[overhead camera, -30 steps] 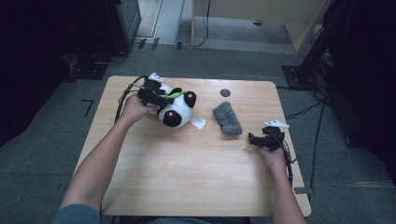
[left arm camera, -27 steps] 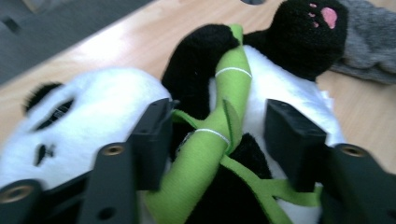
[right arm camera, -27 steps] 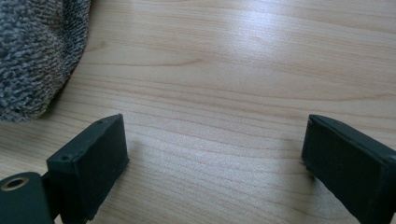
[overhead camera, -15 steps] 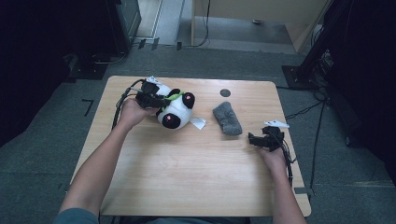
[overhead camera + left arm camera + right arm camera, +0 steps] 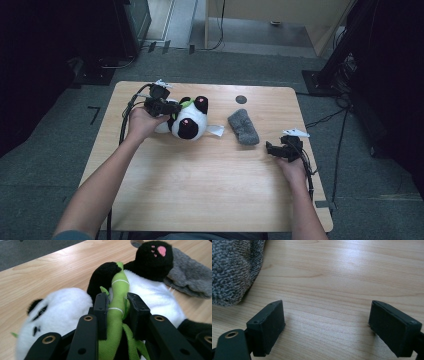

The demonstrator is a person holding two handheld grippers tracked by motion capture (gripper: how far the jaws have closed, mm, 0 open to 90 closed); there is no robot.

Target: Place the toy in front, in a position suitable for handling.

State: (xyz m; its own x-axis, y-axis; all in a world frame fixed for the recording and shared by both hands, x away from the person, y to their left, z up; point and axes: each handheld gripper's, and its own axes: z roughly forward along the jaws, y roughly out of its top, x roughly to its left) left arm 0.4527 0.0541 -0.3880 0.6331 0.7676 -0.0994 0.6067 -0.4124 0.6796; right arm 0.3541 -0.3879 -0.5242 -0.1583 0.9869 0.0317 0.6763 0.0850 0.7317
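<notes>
1. Big wooden surface [image 5: 200, 180], mostly bare, with everything bunched along the far half.
2. Plush panda [image 5: 187, 120] lying on its side at far left of centre, head toward the left hand, dark paws with pink pads poking toward the middle. Long axis roughly left-to-right across the surface.
3. Grey sock [image 5: 243, 127] just right of the panda, apart from its body, long axis running diagonally from far-left to near-right. Small white tag [image 5: 216, 130] sticking out of the panda between the two.
4. Left claw [image 5: 116, 307] clamped on the green bamboo stalk [image 5: 117, 293] sewn to the panda's chest, pads squeezing it from both sides. So holding the toy by that strip, not by the body.
5. Right claw [image 5: 327, 322] spread wide, gripping nothing, hovering low over bare wood at the right edge. Corner of the sock sitting just beyond and to the left of its left pad.
6. Key relation: sock lies up and left of the right claw, much nearer that one than the left. Probably just a short push forward-left to straddle the near end across its width.
7. No containers anywhere, nothing to drop things into.
</notes>
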